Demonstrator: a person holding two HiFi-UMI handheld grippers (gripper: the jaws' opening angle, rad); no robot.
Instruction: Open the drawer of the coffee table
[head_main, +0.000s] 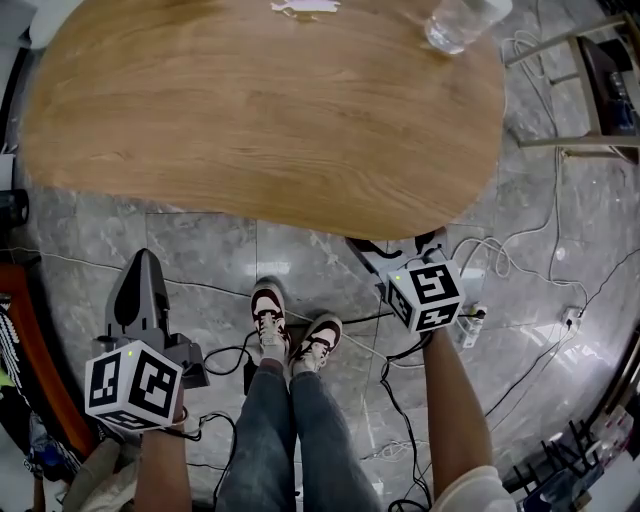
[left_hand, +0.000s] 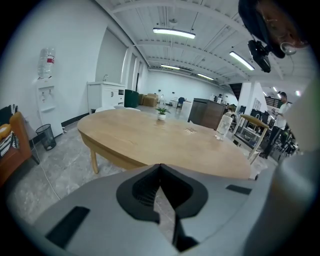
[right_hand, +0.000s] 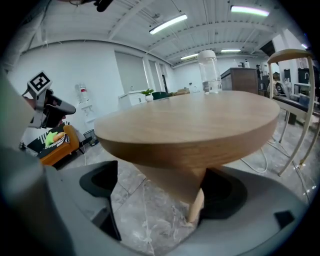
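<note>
Wooden table (right_hand: 200, 117) before right tool (right_hand: 160, 205) (agape)

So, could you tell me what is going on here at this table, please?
A person stands at the near edge of the oval wooden coffee table, a gripper in each hand. The right gripper is up at the table's rim with its jaws wide apart, gripping nothing. The left gripper is held back over the floor, jaws shut and empty. No drawer shows in any view.

head view: right gripper (right_hand: 159, 212) tips probably hidden under tabletop (head_main: 260, 110) | bottle (head_main: 458, 22) cut off
</note>
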